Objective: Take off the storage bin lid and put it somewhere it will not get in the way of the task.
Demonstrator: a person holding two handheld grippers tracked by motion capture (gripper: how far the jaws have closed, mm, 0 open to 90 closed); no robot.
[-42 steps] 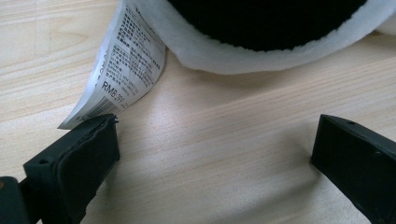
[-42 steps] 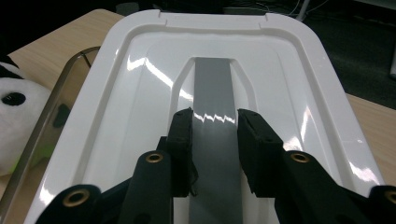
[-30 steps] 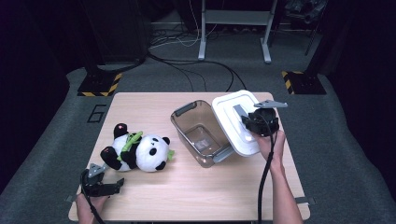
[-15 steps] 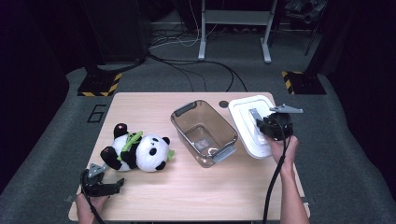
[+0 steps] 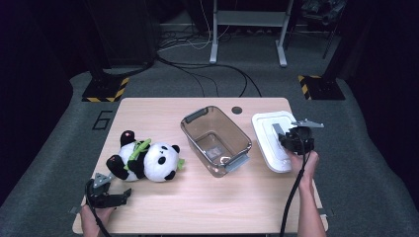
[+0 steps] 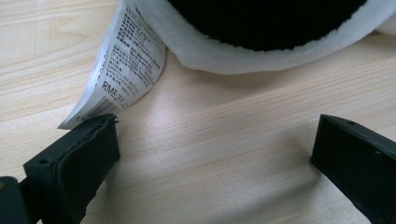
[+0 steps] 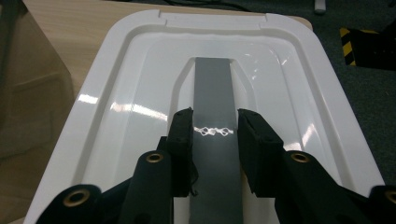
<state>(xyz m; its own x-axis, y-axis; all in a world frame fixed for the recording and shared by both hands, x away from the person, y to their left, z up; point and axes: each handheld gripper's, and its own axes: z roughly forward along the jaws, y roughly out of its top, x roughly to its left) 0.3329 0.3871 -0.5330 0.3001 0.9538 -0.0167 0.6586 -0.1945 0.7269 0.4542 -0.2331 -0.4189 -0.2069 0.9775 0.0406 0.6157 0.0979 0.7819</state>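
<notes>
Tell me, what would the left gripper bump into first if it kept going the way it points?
Probably the panda toy. The left gripper has open jaws aimed across bare table at the toy's white edge, with its paper tag beside one jaw.

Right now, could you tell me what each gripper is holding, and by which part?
The right gripper grips the white lid by its grey centre handle. The left gripper is open and holds nothing, near the panda.

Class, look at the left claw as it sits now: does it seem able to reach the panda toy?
Probably yes. The left claw stands open just in front of the panda toy, its label beside one jaw, with only bare table between them.
</notes>
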